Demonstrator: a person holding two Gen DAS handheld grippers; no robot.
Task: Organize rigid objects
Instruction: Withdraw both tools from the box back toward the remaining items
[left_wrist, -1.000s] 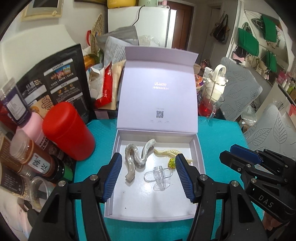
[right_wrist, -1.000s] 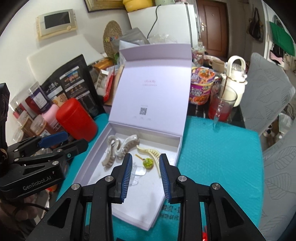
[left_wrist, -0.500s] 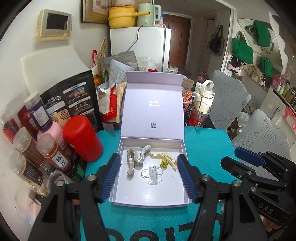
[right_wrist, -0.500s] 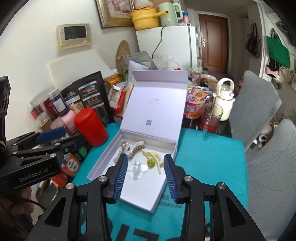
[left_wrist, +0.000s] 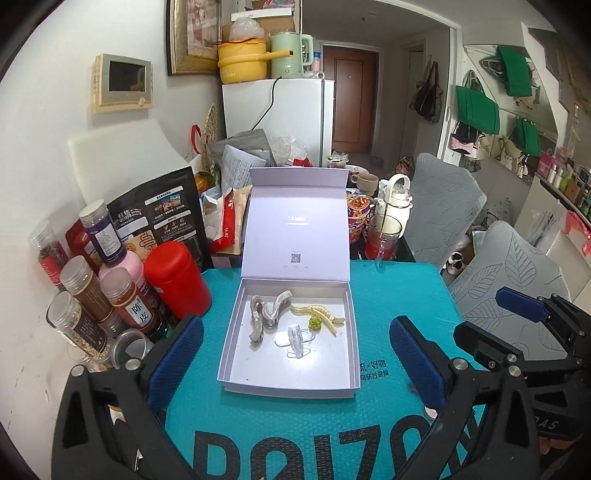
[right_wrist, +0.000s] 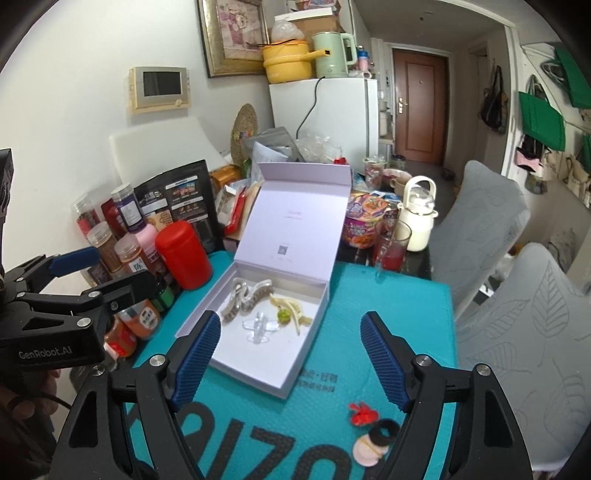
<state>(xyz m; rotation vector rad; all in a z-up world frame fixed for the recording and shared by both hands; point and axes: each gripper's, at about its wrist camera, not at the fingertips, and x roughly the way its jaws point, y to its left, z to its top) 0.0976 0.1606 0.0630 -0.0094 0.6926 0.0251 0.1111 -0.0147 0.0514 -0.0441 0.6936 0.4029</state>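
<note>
Left claw (left_wrist: 295, 354) opening, empty, "GenRobot.AI" on its body, right claw (right_wrist: 290, 354) opening.

Lived-in home – white fridge (left_wrist: 279, 118) topped with kettle (left_wrist: 290, 55), hanging bags (left_wrist: 476, 110), cluttered dining table (left_wrist: 402, 291).

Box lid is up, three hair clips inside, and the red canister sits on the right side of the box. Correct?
Not quite. The red canister stands to the left of the box, next to the spice jars, as the left wrist view shows. The lid is up and the three hair clips lie inside.
</note>
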